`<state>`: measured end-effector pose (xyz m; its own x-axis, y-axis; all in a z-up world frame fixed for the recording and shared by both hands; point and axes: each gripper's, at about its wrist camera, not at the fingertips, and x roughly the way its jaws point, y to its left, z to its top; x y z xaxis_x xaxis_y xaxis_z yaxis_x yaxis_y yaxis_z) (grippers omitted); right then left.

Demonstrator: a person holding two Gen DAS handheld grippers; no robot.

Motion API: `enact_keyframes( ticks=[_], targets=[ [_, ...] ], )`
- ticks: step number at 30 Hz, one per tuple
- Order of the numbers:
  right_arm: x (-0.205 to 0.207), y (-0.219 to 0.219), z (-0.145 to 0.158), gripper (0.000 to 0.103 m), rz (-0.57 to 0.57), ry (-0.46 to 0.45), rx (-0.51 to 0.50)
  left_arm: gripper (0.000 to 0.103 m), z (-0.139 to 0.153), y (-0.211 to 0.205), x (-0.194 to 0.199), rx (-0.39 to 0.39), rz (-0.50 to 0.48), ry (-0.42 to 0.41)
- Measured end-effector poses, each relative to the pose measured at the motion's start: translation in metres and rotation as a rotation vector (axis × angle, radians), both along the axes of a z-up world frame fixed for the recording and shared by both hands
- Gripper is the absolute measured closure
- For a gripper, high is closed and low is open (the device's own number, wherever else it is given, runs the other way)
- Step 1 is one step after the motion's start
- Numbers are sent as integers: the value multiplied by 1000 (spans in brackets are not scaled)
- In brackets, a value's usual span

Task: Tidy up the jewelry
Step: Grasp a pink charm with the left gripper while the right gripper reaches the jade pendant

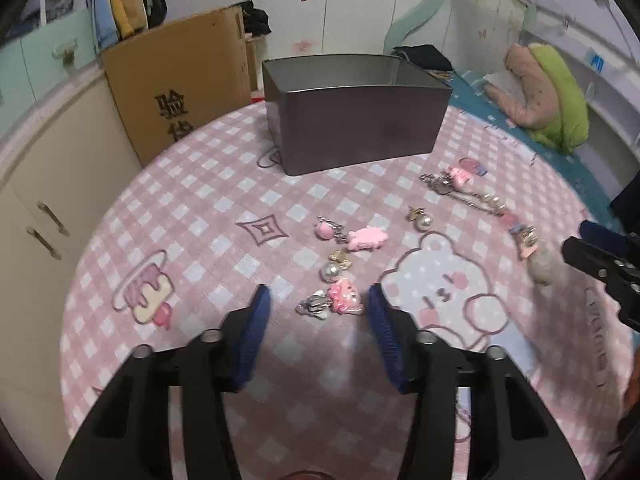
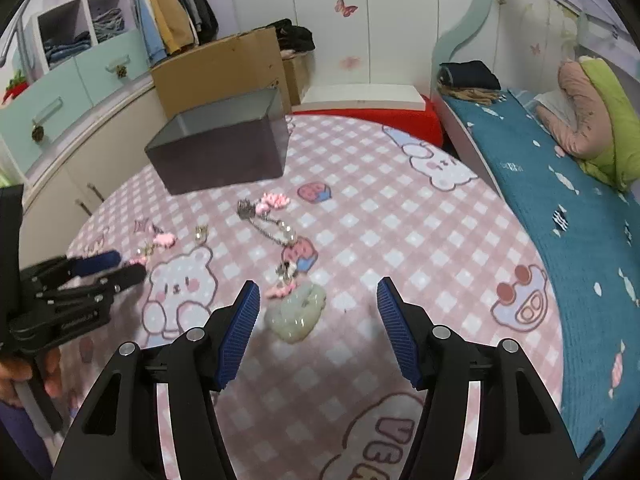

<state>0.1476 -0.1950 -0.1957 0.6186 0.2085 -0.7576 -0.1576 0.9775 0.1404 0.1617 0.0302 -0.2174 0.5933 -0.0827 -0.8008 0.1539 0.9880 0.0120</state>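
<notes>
A dark grey open box (image 1: 352, 120) stands at the far side of the pink checked table; it also shows in the right wrist view (image 2: 224, 152). Jewelry lies loose in front of it: a pink figure charm with a silver clip (image 1: 344, 298), a pearl earring (image 1: 332, 271), a pink bow charm (image 1: 366, 238), another pearl earring (image 1: 424, 221) and a chain with pink charms (image 1: 472, 196). My left gripper (image 1: 318, 300) is open, with the pink figure charm between its fingertips. My right gripper (image 2: 318, 300) is open just above a pale green jade pendant (image 2: 298, 316) at the chain's end (image 2: 276, 228).
A cardboard box (image 1: 180, 80) stands behind the table at the left, beside cupboards. A bed with a blue cover (image 2: 560, 208) and a pink and green cushion (image 2: 592, 120) runs along the right. A red stool (image 2: 380, 116) sits beyond the table.
</notes>
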Motion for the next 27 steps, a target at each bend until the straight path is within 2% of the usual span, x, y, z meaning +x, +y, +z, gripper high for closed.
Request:
enact_keyframes(
  ticks=[2,3,4,5,13,16,24,26,27],
  targets=[
    [-1,1,-3,43,3,8,-1,69,1,1,0,-4,-3,-4],
    [-2,1,-6,43,3,10,-3,76,1,2,0,-1,0,-5],
    [-2,2,-7,43,3,15,-4,78,2,3,1,-1,-1,-4],
    [-2,2,-8,43,4,16,-2,84,2,5,2,-3,3,-4],
    [1,8,-15,43,22,24,-19,85,2,14,-1,-48,-7,-3],
    [4,11,-17,43,29,27,-23,85,4,19,-4,-102,-13,11],
    [12,23,-24,44,39,31,-69,85,18,19,-16,-153,-34,-5],
    [12,23,-24,63,40,26,-88,85,21,19,-18,-158,-40,-11],
    [12,21,-24,64,41,25,-90,85,22,18,-19,-163,-45,-11]
  ],
)
